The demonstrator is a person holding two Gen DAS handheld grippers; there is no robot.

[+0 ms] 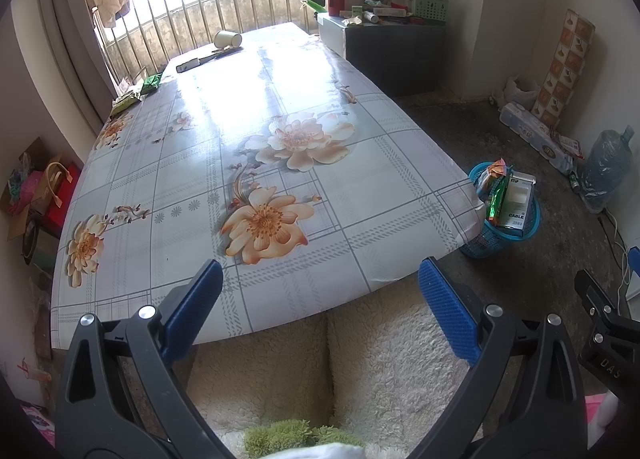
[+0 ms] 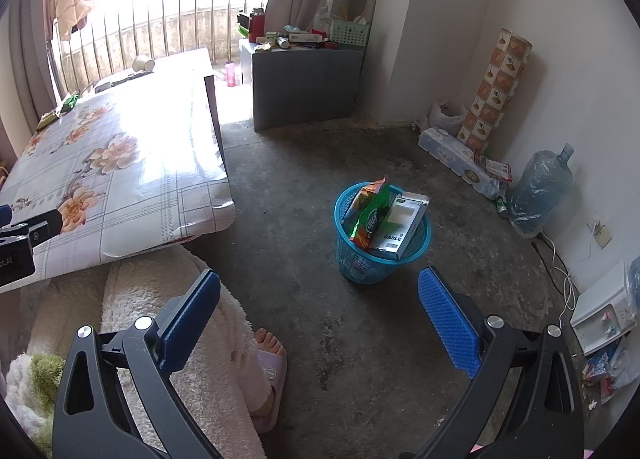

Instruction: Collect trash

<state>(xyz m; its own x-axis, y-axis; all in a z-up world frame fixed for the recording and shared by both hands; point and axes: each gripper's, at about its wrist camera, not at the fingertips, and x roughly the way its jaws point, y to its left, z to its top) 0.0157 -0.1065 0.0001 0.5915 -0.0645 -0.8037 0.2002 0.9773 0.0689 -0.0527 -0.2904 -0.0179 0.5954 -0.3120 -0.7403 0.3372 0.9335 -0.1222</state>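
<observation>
Nearest the lens, the left tongs (image 1: 320, 287) hang released and empty over the near edge of the desk (image 1: 192, 179), and the right tongs (image 2: 320, 295) gape just as empty above the floor, with the blue basket (image 2: 348, 259) at about twelve o'clock, already holding a green snack bag (image 2: 370, 219) and a cable box (image 2: 400, 227). The step in hand looks like a return for more trash: a paper cup (image 1: 227, 39), a flat white box (image 1: 188, 65) and green wrappers (image 1: 151, 84) lie well apart at the far eleven o'clock end. The next move likely calls for a long reach there.
</observation>
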